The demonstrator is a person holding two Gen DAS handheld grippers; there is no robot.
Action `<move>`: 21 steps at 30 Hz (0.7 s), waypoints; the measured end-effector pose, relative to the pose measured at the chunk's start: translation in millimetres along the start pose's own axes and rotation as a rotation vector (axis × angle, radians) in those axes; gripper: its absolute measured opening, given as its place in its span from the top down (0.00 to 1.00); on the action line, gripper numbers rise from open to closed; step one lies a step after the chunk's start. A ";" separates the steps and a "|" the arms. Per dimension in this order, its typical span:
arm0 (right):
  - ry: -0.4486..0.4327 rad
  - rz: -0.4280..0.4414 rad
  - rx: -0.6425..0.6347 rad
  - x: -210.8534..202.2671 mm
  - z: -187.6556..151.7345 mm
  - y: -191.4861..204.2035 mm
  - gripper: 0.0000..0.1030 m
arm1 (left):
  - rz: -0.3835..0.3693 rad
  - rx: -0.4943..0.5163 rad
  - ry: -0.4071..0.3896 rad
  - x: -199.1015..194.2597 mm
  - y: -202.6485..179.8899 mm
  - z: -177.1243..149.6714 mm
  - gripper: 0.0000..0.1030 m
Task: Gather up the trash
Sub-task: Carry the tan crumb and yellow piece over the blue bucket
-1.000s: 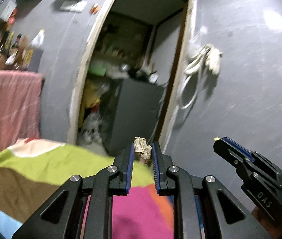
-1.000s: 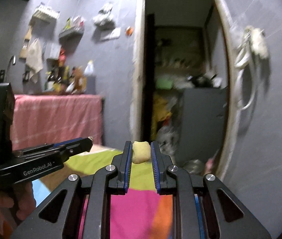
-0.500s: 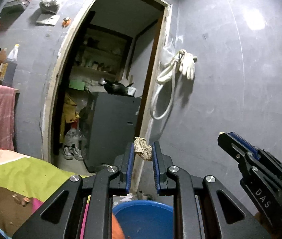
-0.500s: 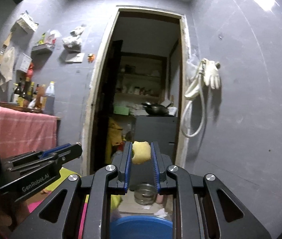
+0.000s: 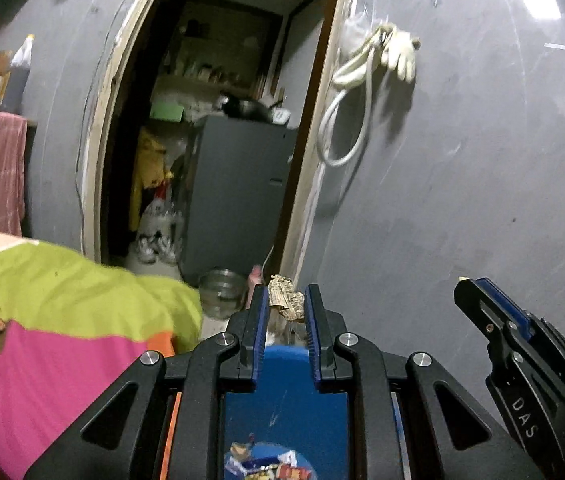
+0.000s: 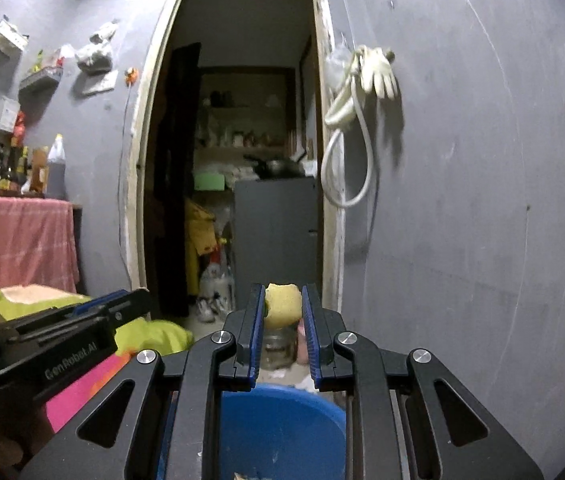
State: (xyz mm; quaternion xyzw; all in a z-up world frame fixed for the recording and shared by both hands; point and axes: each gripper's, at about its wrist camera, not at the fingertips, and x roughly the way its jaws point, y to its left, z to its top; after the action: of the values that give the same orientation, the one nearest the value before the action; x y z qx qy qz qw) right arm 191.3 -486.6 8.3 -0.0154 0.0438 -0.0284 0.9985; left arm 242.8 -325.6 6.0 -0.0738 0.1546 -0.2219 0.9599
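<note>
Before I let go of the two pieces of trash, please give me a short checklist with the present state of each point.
1. Left hand-held gripper shut on the crumpled paper scrap: ok.
2. Right hand-held gripper shut on the yellow food piece: ok.
3. Blue bin below both grippers: ok.
4. Each piece exactly over the bin opening: cannot tell.
5. Bin has room; some trash lies at the bottom: ok.
6. Colourful cloth clear of the bin rim: cannot tell.
</note>
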 end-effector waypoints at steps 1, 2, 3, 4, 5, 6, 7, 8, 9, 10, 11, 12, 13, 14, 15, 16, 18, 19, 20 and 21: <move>0.014 0.002 0.003 2.1 -3.8 0.1 0.84 | 0.006 0.004 0.023 5.3 0.8 -4.7 0.86; 0.031 0.005 0.011 5.0 -8.5 -1.4 0.84 | 0.010 0.004 0.036 7.9 2.0 -8.3 0.86; 0.048 0.009 0.020 8.3 -12.7 -2.7 0.84 | 0.014 0.002 0.052 10.8 3.2 -13.4 0.86; 0.062 0.013 0.026 11.3 -15.8 -3.6 0.84 | 0.017 -0.001 0.068 14.2 4.7 -16.7 0.86; 0.074 0.015 0.031 13.8 -18.7 -3.9 0.84 | 0.020 -0.007 0.086 18.0 6.9 -19.6 0.86; 0.082 0.018 0.036 15.1 -21.4 -4.4 0.84 | 0.020 -0.010 0.097 20.3 8.5 -22.1 0.86; 0.092 0.022 0.040 16.2 -23.6 -4.8 0.84 | 0.024 -0.013 0.106 22.6 10.1 -24.0 0.86; 0.098 0.024 0.042 18.0 -24.4 -4.5 0.84 | 0.025 -0.016 0.111 23.2 11.2 -26.9 0.86; 0.109 0.028 0.045 19.0 -25.7 -4.8 0.84 | 0.024 -0.024 0.117 24.7 12.8 -28.4 0.86; 0.116 0.032 0.048 21.0 -26.2 -5.3 0.83 | 0.024 -0.032 0.122 26.0 14.0 -29.8 0.86; 0.123 0.035 0.052 23.1 -26.7 -6.1 0.83 | 0.024 -0.038 0.125 26.5 15.4 -29.5 0.86; 0.127 0.037 0.056 25.3 -27.1 -6.9 0.83 | 0.022 -0.043 0.132 28.0 16.4 -29.8 0.86; 0.131 0.037 0.058 26.8 -27.8 -7.3 0.83 | 0.024 -0.046 0.138 29.6 17.3 -30.3 0.85; 0.137 0.040 0.059 28.5 -27.9 -8.0 0.83 | 0.022 -0.048 0.142 31.0 18.4 -29.0 0.85; 0.145 0.043 0.062 30.2 -28.7 -8.2 0.83 | 0.021 -0.049 0.150 32.1 19.1 -29.1 0.85; 0.149 0.046 0.064 32.1 -29.5 -8.4 0.83 | 0.022 -0.051 0.156 33.2 19.4 -29.0 0.85; 0.162 0.052 0.066 36.6 -30.9 -9.2 0.83 | 0.020 -0.054 0.170 35.1 21.3 -29.4 0.85; 0.166 0.055 0.067 38.3 -31.4 -9.3 0.83 | 0.020 -0.053 0.176 36.2 22.0 -29.8 0.85; 0.174 0.057 0.070 40.1 -32.3 -9.8 0.83 | 0.018 -0.052 0.181 37.5 22.5 -29.1 0.85; 0.182 0.058 0.073 42.2 -32.8 -10.5 0.83 | 0.015 -0.050 0.189 38.8 22.7 -29.2 0.84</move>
State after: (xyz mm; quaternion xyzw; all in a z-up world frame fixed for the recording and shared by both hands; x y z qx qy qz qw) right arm 229.7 -500.5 -27.7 0.0248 0.1336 -0.0023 0.9907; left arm 275.4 -324.9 -36.4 -0.0752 0.2507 -0.2166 0.9405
